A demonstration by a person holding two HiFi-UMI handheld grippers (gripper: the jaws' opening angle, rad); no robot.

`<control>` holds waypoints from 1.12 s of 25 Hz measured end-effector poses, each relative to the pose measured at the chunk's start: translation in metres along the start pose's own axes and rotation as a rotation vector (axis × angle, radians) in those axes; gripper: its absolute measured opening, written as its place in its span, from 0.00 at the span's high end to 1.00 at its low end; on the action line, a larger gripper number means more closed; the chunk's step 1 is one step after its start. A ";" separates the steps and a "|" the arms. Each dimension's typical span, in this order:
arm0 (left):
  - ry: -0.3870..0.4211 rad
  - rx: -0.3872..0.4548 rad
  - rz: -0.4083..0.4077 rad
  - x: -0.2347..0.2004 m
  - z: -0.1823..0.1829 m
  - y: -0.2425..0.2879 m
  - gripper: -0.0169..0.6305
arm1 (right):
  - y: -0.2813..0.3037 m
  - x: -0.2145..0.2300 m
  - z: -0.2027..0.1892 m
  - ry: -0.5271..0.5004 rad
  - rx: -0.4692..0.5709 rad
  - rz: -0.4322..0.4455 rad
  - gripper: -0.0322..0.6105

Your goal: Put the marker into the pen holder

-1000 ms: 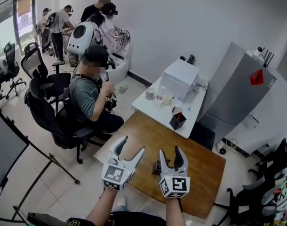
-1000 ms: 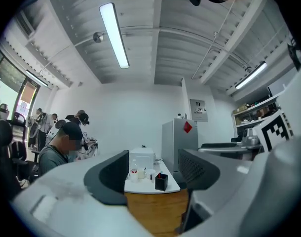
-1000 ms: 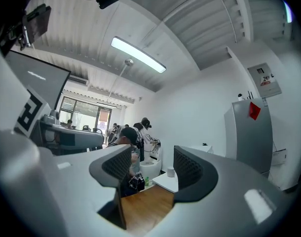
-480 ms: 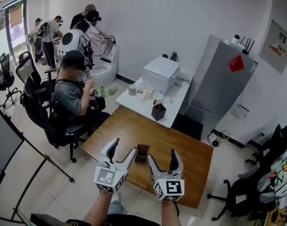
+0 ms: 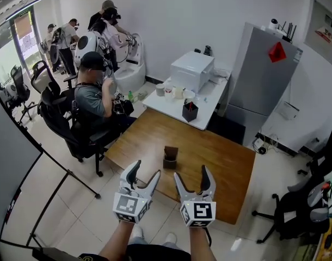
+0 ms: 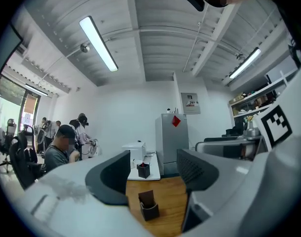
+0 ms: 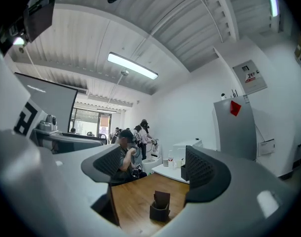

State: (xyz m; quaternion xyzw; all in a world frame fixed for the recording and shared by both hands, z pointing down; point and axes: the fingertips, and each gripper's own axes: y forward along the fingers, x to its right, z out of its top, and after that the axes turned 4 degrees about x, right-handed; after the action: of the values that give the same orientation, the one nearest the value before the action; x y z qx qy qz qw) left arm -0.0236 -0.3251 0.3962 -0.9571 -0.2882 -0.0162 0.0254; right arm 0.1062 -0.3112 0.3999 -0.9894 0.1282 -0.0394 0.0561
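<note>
On the brown wooden desk (image 5: 220, 173): a small dark brown pen holder (image 5: 170, 159) with a taller back wall stands upright and alone, towards the near edge.
Marker: not made out in any view; I cannot tell whether it sits inside the pen holder or lies elsewhere.
Left hand-held gripper (image 5: 145, 171): released, jaws apart, nothing between them; held short of the desk's near edge.
Right hand-held gripper (image 5: 191, 173): released, jaws wide, empty; beside the left one, apart from the pen holder.
Risk 1: the pen holder looks light and free-standing, so a jaw brushing it on approach would probably tip or slide it.
Risk 2: the square black holder (image 5: 190, 112) on the white desk (image 5: 207, 105) behind could be mistaken for the target.
Surroundings: white box (image 5: 192, 69), grey cabinet (image 5: 264, 64), seated person (image 5: 94, 99) in a black chair (image 5: 60, 124) at the wooden desk's left corner.
Obstructions: nothing stands between the grippers and the pen holder.
</note>
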 end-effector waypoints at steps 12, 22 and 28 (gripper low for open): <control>0.014 0.063 -0.063 -0.021 0.024 -0.015 0.52 | -0.009 -0.021 0.026 -0.094 0.000 -0.115 0.40; -0.006 0.060 -0.072 -0.048 0.020 -0.035 0.52 | 0.001 -0.056 0.022 -0.098 -0.018 -0.116 0.40; -0.015 0.056 -0.063 -0.066 0.018 -0.041 0.52 | 0.013 -0.075 0.018 -0.097 -0.027 -0.099 0.40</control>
State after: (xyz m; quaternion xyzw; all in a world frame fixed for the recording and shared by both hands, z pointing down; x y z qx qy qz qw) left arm -0.1010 -0.3261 0.3770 -0.9465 -0.3188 -0.0018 0.0497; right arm 0.0325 -0.3021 0.3761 -0.9959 0.0765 0.0076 0.0467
